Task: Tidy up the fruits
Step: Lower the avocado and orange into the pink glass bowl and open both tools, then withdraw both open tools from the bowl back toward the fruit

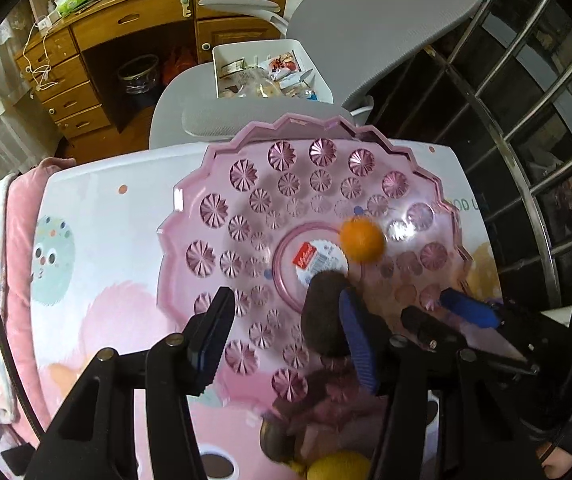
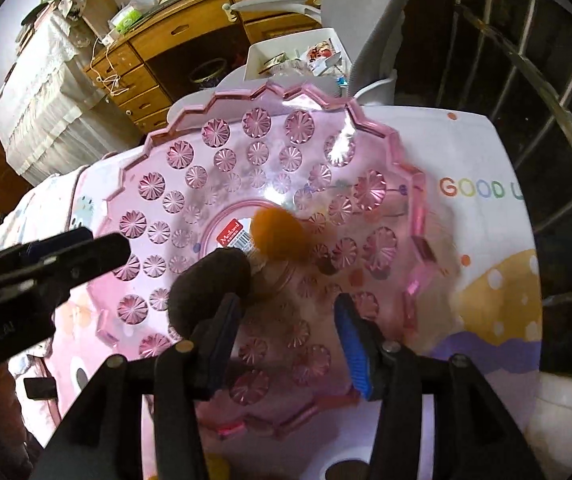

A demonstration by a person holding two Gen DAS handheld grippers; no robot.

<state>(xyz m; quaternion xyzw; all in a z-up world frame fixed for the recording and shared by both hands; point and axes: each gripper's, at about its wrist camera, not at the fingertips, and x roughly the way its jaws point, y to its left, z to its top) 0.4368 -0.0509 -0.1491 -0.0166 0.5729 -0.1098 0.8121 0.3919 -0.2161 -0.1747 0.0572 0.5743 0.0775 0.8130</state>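
under both claws lies a white surface [image 2: 466, 152] printed with pastel cartoon shapes and the coloured letters "good". behind it stand a grey chair [image 1: 366, 20] and a wooden desk [image 1: 126, 24] with drawers and a cluttered top. on the right side, metal bars [image 1: 526, 80] run in front of a dark background. a pink cloth [image 1: 22, 240] lies at the left edge of the surface.

a large pink plate [image 1: 214, 208] of clear plastic, with a zigzag rim and pressed star patterns, rests on the surface. a label sticker [image 1: 314, 260] is in its centre ring. an orange fruit [image 1: 362, 240], blurred, is over the plate just beside the sticker; i cannot tell if it touches the plate. a dark brown fuzzy fruit [image 1: 326, 312] lies near the centre too. on the chair seat sits a white box [image 1: 314, 60] full of small packets.

the left claw [image 1: 290, 336] is spread; the brown fruit is against its right finger, not pinched. the right claw [image 2: 290, 340] is spread as well, with nothing between its fingers, and the brown fruit is just beside its left finger.

only the left wrist view shows a yellow fruit [image 1: 338, 466] at the bottom edge, outside the plate. only the right wrist view shows the printed letters fully and a cloth-covered piece of furniture [image 2: 46, 92] at the left.
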